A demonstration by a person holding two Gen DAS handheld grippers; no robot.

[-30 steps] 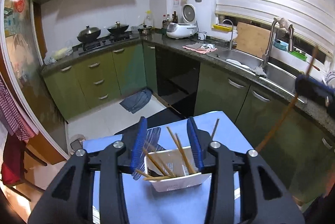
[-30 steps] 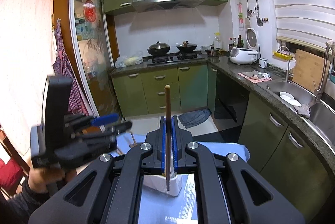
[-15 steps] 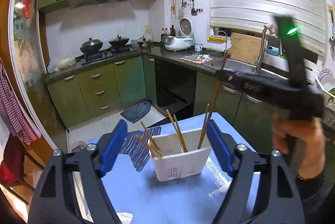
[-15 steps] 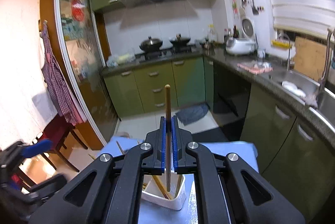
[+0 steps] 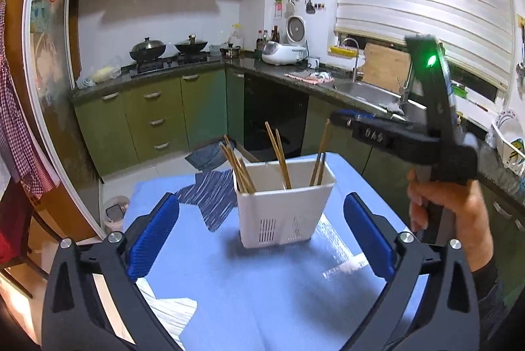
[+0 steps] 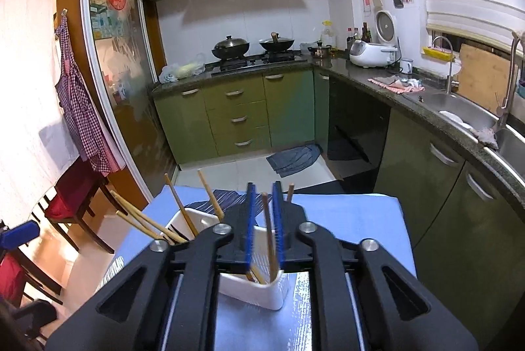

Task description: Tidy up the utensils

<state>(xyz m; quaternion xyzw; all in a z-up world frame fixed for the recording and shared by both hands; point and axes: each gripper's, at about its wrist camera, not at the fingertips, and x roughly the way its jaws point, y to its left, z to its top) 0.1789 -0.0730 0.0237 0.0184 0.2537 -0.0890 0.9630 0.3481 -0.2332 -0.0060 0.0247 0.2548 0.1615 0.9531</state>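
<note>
No legible writing; chopsticks (image 5: 280, 154) in white holder (image 5: 285, 210).

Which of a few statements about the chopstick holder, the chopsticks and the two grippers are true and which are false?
1. The white holder stands upright on the blue table cover. True.
2. The left gripper is clamped on the holder. False: its jaws stand wide open, either side of it, not touching.
3. The right gripper has its jaws parted around a chopstick that stands in the holder. True.
4. The holder is empty. False: several chopsticks lean inside it.
</note>
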